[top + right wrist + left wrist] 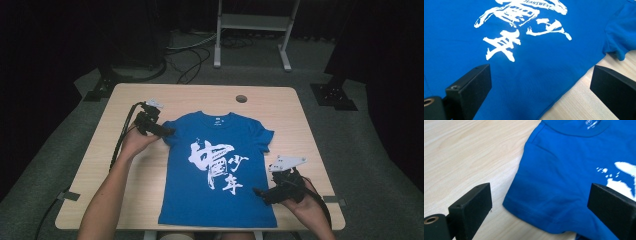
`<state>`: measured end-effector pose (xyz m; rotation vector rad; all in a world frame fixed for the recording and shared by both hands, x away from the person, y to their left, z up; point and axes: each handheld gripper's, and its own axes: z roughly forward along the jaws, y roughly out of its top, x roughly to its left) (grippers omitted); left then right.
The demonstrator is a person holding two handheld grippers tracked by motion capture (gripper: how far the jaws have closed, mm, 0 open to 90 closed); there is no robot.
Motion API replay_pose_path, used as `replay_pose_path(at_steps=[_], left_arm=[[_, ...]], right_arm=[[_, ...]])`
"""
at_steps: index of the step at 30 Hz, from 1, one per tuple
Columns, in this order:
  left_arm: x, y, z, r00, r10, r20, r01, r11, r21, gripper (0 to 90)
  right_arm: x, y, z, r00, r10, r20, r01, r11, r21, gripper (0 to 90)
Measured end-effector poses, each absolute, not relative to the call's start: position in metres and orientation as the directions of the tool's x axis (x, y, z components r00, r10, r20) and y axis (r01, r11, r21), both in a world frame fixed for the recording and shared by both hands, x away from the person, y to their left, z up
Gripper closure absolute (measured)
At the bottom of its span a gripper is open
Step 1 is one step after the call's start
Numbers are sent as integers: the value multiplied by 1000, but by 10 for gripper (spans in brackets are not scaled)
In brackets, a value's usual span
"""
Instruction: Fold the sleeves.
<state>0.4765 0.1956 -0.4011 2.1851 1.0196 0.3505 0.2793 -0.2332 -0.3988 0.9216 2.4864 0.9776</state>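
A blue T-shirt [210, 170] with white brush lettering lies flat, front up, on the wooden table [130, 100], collar toward the far edge. My left gripper [167, 132] is open at the shirt's left sleeve; in the left gripper view the sleeve hem [534, 212] lies between the wide-apart jaws. My right gripper [258, 192] is open at the shirt's right side edge near the bottom. The right gripper view has the side seam [564, 92] between its jaws, with the lettering [519, 30] beyond.
A round cable hole [241, 98] sits near the table's far edge. A white metal stand [252, 30] and loose cables [192, 55] are on the floor behind the table. Bare wood lies left and right of the shirt.
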Motion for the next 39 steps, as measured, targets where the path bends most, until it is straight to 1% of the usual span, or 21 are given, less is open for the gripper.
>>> replay_pose_path(at_steps=[3,5,7,8,9,10,12,16,19,20,24,26,27,32,33,36,37,39], left_arm=[[479,199,-405,670,740,-66,564,-449,694,56],[481,201,-408,683,727,-69,559,-460,690,77],[487,200,-409,698,712,-77,578,-496,648,82],[489,199,-410,701,710,-72,579,-507,638,82],[490,198,-410,703,708,-69,572,-505,647,86],[490,198,-410,706,704,-75,569,-501,653,127],[491,198,-412,712,699,-71,564,-509,651,137],[494,201,-417,717,692,-86,571,-511,643,217],[495,201,-421,713,697,-82,582,-521,624,259],[496,202,-422,715,695,-81,582,-527,620,288],[497,205,-421,718,693,-72,571,-526,631,366],[497,208,-420,706,705,-70,570,-507,646,374],[498,210,-420,700,709,-85,574,-489,656,385],[497,210,-421,709,702,-64,565,-512,648,551],[497,210,-420,713,697,-70,564,-513,647,594],[495,206,-419,717,696,-51,563,-534,631,769],[495,205,-419,721,691,-50,560,-539,629,806],[494,203,-417,720,693,-47,564,-544,621,842]], right_arm=[[279,-233,-398,-746,663,-61,448,568,690,35],[279,-233,-397,-746,663,-62,449,570,688,35],[279,-233,-397,-746,663,-65,451,573,684,35],[279,-233,-397,-744,666,-62,455,572,682,35],[279,-233,-397,-743,666,-63,456,573,681,35],[279,-234,-397,-742,668,-63,457,572,682,35],[279,-235,-397,-741,668,-64,455,571,683,35],[278,-235,-399,-740,669,-64,460,574,677,35],[279,-235,-400,-741,668,-63,462,576,674,35],[279,-234,-400,-742,667,-63,462,578,673,35],[280,-234,-400,-745,664,-67,460,584,669,35],[280,-234,-400,-742,668,-62,468,581,666,35],[280,-234,-400,-742,667,-64,467,583,665,35],[281,-233,-400,-740,669,-66,469,584,663,35],[282,-232,-400,-741,668,-67,467,586,662,35],[282,-230,-400,-743,666,-68,465,586,663,35],[282,-229,-399,-743,666,-68,465,586,663,35],[282,-228,-399,-743,665,-71,461,586,666,35]])
